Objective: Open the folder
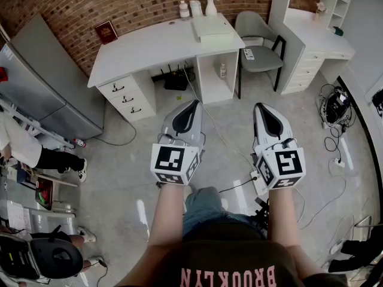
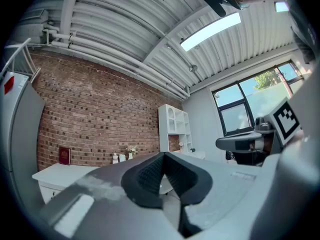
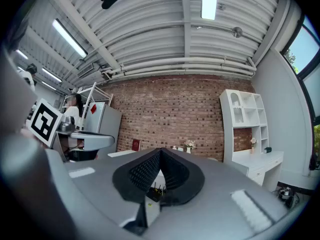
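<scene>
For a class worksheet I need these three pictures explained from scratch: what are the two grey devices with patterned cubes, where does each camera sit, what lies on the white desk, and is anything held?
A standing person holds a two-jaw gripper in each hand: the left gripper and the right gripper; the patterned cubes are part of them. The head view comes from a camera on the person's head, looking down. The other two come from cameras riding on each gripper, looking along its jaws. Both pairs of jaws are closed, with nothing between them. Ahead stands a white desk with a pale flat item, probably the folder, plus a red book and a vase. Neither gripper touches them.
</scene>
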The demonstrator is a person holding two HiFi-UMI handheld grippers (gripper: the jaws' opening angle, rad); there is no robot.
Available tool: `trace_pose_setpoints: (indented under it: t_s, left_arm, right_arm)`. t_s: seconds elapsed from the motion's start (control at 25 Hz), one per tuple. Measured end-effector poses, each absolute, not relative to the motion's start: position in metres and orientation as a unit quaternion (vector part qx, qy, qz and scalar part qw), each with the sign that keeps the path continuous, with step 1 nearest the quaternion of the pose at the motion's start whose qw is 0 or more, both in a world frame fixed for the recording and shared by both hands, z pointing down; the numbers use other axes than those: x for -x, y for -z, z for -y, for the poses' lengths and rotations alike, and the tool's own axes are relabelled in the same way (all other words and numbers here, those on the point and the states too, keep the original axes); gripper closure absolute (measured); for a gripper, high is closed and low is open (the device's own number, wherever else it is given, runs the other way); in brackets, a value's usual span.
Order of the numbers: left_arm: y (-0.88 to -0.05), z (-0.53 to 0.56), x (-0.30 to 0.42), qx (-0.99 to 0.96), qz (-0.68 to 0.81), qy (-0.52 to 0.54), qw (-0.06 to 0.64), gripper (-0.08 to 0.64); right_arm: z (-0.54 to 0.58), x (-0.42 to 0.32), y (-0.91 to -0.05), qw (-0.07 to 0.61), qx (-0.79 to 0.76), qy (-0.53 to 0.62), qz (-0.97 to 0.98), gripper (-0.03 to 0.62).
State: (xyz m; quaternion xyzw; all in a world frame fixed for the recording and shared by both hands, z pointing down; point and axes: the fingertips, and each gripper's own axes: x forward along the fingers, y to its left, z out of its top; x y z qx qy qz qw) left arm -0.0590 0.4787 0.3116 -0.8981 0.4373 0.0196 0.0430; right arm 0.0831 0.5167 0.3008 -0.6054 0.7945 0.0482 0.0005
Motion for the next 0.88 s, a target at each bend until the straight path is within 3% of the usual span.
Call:
trace_pose_setpoints:
  t_s: [0.44,0.88]
  left_arm:
    - [-0.311,-0.446,0.04,0.904,-0.425,-0.009,0.047,0.561]
    - [-0.329,-0.332,0.036,0.905,-0.423,-0.009,0.03,0.561]
  right_arm:
    - [-0.488,-0.101,-0.304,0.009,0.611,-0.037,-0.79,0.595]
    - [-0.374,-0.099,-0.315,0.005,0.583,-0.012,-0.813,0.591]
